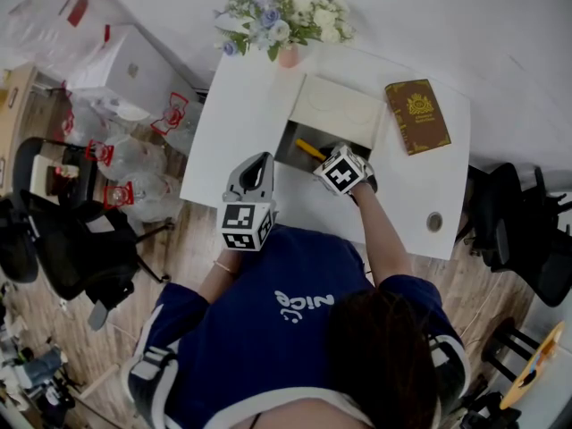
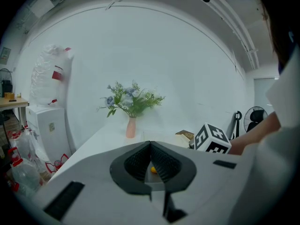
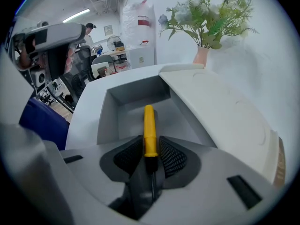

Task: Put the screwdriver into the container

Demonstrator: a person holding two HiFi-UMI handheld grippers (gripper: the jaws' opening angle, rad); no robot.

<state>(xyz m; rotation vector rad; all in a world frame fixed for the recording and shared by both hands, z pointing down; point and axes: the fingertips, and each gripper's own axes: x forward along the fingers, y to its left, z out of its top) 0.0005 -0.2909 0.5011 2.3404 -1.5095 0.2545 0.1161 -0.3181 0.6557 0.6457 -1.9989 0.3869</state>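
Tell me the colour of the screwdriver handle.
Yellow: the screwdriver handle shows best in the right gripper view.

A white table (image 1: pixel 228 141) stands against a plain white wall (image 1: pixel 509 25), on a floor (image 1: pixel 192 257) of pale wood planks. At the table's far edge sits a pink vase of flowers (image 1: pixel 284 21) (blue and white blooms among green leaves). A brown book (image 1: pixel 417 116) lies near the table's right end. To the left of the table are a white cabinet (image 1: pixel 116 65) and a heap of clear plastic bags (image 1: pixel 134 164). A black office chair (image 1: pixel 76 239) stands on the floor at the left, another black chair (image 1: pixel 514 226) at the right. A fan (image 2: pixel 257 118) is placed by the wall. Farther back, what may be a desk (image 3: pixel 110 60) shows under a ceiling strip light (image 3: pixel 77 16).
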